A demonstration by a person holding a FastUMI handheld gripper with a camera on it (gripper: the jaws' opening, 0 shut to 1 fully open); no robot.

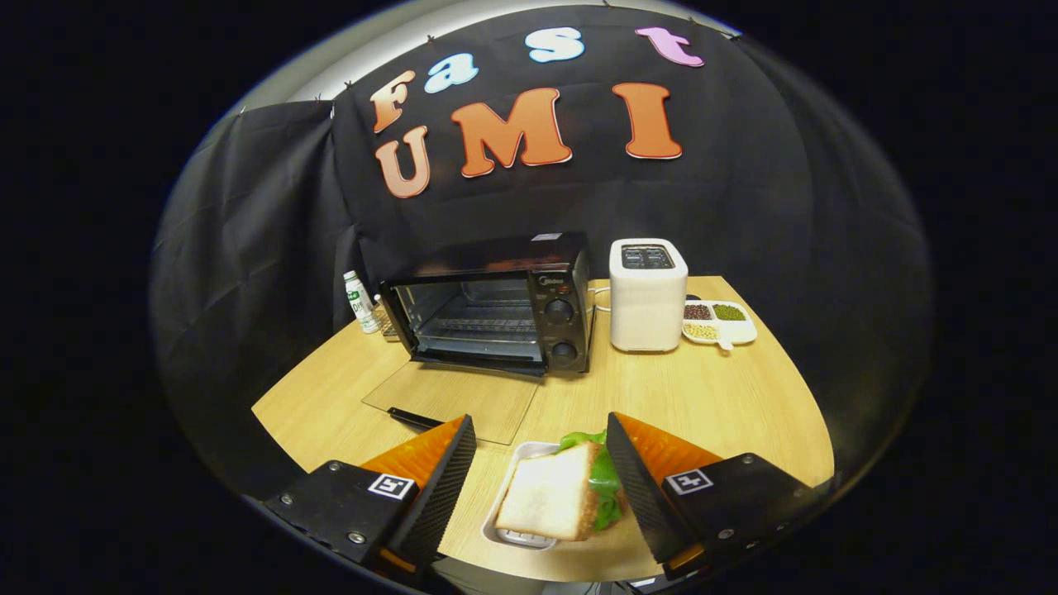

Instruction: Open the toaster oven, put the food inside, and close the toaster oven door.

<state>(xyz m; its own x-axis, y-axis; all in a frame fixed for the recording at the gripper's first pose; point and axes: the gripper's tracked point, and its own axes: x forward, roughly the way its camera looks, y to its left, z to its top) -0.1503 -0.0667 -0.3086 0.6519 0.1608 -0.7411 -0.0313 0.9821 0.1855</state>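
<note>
Gripper [541,463] fingers stand spread wide apart, low over the near edge of a wooden table [711,405]. Between them lies a sandwich [555,492], pale bread with green lettuce showing along its far and right side, resting in a shallow white tray [521,537]. It sits closer to the right finger, its lettuce edge at or just against that finger's inner face; whether they truly touch is hard to tell. The left finger is clear of it, so nothing is pinched. Beyond the fingers, somewhat to the left, stands a black oven [496,302] with its glass door [450,397] dropped flat onto the table toward the gripper, the dark handle at the door's near left edge, just ahead of the left finger. Inside, a wire rack [479,318] is visible, and two knobs sit on the oven's right panel. Just right of the oven stands a white toaster [648,295], and right of that a small divided dish [719,322] holding beans in separate compartments. Left of the oven stands a small bottle [359,302].
</note>
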